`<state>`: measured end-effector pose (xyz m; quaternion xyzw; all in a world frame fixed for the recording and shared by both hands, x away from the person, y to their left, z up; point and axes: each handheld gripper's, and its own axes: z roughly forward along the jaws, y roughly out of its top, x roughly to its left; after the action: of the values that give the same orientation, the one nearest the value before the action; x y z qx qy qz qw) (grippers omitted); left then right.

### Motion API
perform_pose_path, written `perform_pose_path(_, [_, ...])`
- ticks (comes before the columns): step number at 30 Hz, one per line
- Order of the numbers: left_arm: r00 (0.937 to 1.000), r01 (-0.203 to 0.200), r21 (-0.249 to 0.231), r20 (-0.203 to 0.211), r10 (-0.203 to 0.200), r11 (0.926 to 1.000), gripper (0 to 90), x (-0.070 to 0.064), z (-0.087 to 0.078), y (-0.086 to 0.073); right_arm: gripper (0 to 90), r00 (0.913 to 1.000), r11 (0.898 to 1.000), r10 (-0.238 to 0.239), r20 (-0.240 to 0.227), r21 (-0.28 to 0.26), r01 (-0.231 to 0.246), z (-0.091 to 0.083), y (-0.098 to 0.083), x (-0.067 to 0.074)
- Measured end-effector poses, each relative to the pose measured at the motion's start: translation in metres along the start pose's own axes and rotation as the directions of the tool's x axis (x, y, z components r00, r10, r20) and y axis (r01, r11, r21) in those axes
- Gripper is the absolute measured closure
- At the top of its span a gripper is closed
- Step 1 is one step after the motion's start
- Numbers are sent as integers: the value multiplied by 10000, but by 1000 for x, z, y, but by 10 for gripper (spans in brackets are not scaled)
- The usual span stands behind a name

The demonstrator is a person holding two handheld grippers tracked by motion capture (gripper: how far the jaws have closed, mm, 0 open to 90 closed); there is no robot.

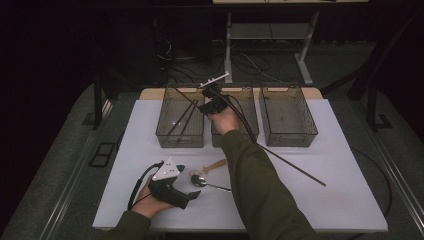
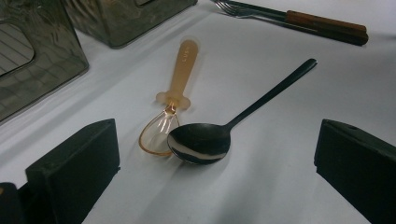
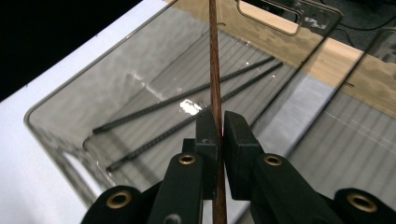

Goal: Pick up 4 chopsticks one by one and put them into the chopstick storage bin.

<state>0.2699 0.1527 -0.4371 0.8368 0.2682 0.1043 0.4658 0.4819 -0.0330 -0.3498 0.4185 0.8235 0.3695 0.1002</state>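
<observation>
The right hand-held gripper (image 3: 218, 133) clamps a thin brown wooden chopstick (image 3: 215, 70) upright over the left smoky plastic bin (image 3: 70, 100), where two dark chopsticks (image 3: 187, 100) lie.

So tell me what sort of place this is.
Probably a lab or recording workspace set up for sorting cutlery, not a kitchen: a white table holds three clear bins, loose spoons lie on it, and cables trail over the dark floor behind.
</observation>
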Motion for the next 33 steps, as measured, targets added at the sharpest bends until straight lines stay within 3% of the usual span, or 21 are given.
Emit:
perform_pose_path(8, [10000, -42, -65, 62, 42, 10000, 0, -1, 0, 1, 844, 9993, 9989, 313, 227, 342, -321, 28, 12, 11])
perform_pose_path(16, [10000, -32, -62, 80, 32, 10000, 0, -1, -1, 1, 843, 9984, 9971, 554, 141, 522, -561, 45, 14, 21])
perform_pose_path(20, [9999, -59, -78, 103, 60, 10000, 0, -1, -1, 1, 832, 9989, 9975, 440, 171, 540, -448, 48, 15, 22])
perform_pose_path(21, [9999, -24, -124, 114, 25, 9999, 0, -1, -1, 1, 776, 9990, 9983, 448, 94, 381, -452, 47, 15, 23])
perform_pose_path(29, [9999, -121, -101, 68, 122, 9999, 0, 0, -1, 1, 616, 9996, 10000, -46, -270, 57, 47, 37, 14, 26])
perform_pose_path(33, [9997, -230, -22, 55, 230, 9997, 0, 0, -2, 1, 535, 9985, 9999, -32, -554, -108, 26, 27, 8, 22])
